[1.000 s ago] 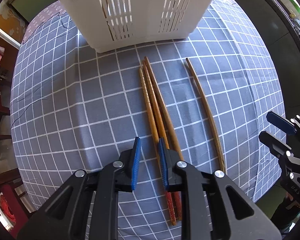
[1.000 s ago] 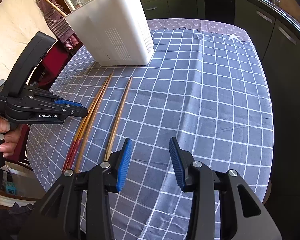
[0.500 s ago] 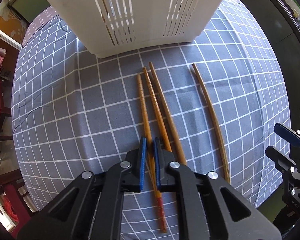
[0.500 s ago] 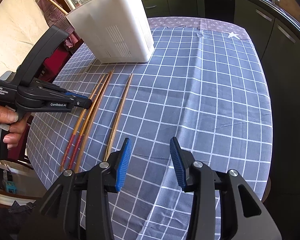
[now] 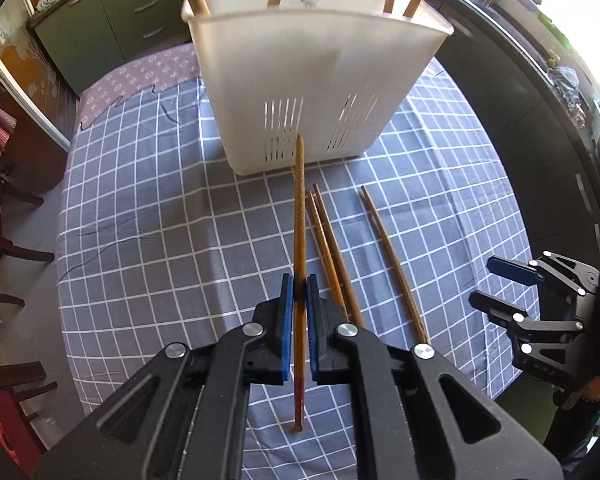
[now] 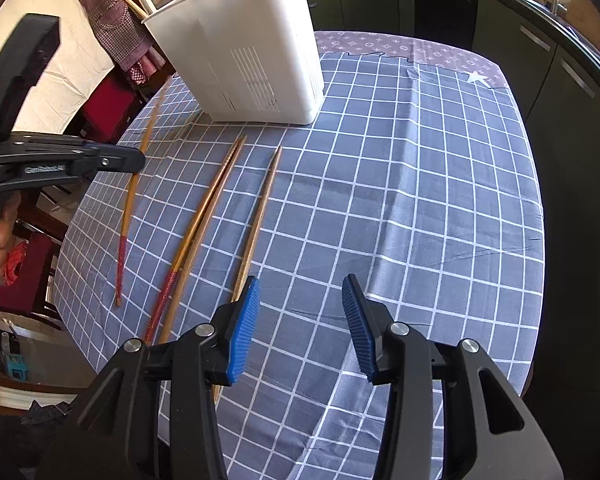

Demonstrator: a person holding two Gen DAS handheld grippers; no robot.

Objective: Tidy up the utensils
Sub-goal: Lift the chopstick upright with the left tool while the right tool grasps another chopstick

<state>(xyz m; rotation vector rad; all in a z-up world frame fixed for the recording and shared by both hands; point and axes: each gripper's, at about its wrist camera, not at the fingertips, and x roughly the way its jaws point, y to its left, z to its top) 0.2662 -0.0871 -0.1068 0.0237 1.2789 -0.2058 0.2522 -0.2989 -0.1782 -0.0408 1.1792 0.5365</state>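
My left tongs (image 5: 299, 294) clamp one wooden chopstick (image 5: 299, 216) between their blue pads, holding it clear of the surface (image 5: 148, 216), which wears a grey-blue checked cloth. The chopstick is slim and amber-brown, ringed with fine grooves near its narrow tip and painted dark red at its thick end. Its long axis runs from 6 to 12 o'clock in my left view: the red end hangs below the pads toward 6, the tip points at 12, straight at the slotted wall of the white plastic utensil holder (image 5: 312, 80). Several wooden handles stand in that holder.

Three more chopsticks lie flat on the cloth at about 1 o'clock from the grip. A touching pair (image 5: 328, 248) lies just beside the held one, a single chopstick (image 5: 392, 260) a little apart beyond it, all with tips toward the holder.

My right tongs (image 6: 300, 322) hover over the cloth's near edge, half open and widening slightly, nothing between the pads; the butt of the single chopstick sits just by their left pad.
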